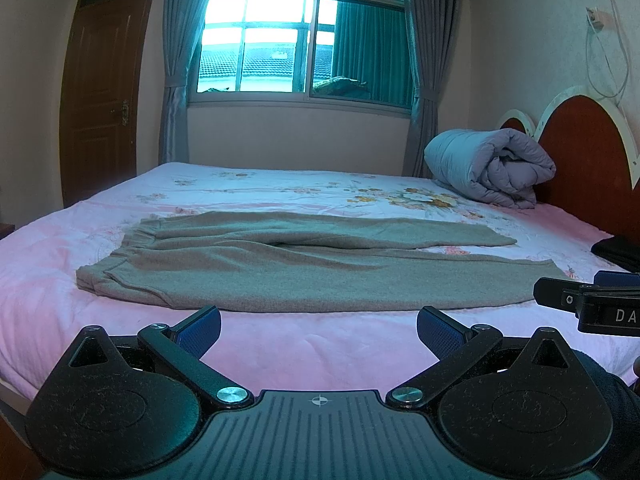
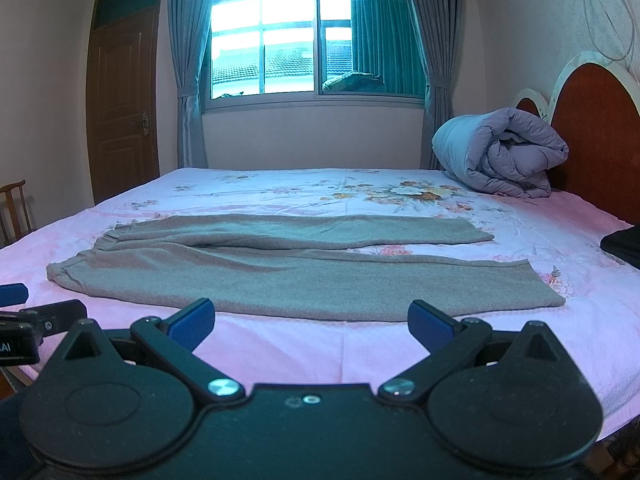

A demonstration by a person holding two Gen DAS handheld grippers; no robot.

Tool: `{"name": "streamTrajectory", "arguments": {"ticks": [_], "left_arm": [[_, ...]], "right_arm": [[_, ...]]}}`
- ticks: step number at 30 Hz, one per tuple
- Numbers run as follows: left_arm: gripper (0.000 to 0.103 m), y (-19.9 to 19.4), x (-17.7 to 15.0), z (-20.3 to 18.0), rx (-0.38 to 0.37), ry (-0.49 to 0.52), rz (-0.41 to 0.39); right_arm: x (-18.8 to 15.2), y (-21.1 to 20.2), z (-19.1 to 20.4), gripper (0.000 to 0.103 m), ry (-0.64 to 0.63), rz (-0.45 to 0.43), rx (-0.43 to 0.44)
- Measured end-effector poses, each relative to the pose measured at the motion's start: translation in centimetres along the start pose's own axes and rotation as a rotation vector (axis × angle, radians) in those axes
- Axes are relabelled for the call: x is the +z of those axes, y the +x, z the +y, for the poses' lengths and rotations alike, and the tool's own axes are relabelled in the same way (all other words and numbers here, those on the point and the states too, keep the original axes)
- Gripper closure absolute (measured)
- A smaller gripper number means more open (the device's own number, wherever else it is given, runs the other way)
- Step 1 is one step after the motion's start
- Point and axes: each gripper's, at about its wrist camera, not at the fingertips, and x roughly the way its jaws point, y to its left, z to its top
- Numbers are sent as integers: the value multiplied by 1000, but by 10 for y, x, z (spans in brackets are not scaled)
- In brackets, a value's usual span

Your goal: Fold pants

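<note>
Grey knit pants (image 1: 280, 264) lie flat, unfolded, on the bed with the pink floral sheet (image 1: 320, 344); both tongs hover at the near edge, released.

Waistband to the left, both legs stretched to the right, far leg slightly split away from the near one. Left tongs (image 1: 319, 330) spread wide, blue pads empty, just short of the pants' near hem, not touching. Right tongs (image 2: 310, 324) likewise spread wide and empty, near the same hem. Each tool's tip shows at the side of the other's view. Rolled lilac-grey quilt (image 2: 500, 152) sits at the far right by the red rounded headboard (image 2: 592, 128), well apart from the pants. Dark cloth (image 2: 624, 246) at the right edge of the bed. Curtained window (image 1: 304, 32) behind; brown wooden door (image 1: 100, 96) at left.
</note>
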Motion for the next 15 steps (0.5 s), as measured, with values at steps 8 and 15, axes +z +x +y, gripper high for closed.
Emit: {"name": "streamTrajectory", "arguments": {"ticks": [8, 15], "left_arm": [[0, 0, 0, 0, 1, 0, -1], [0, 0, 0, 0, 1, 0, -1]], "right_arm": [[-1, 1, -1, 6, 0, 1, 0], [-1, 1, -1, 6, -3, 2, -1]]}}
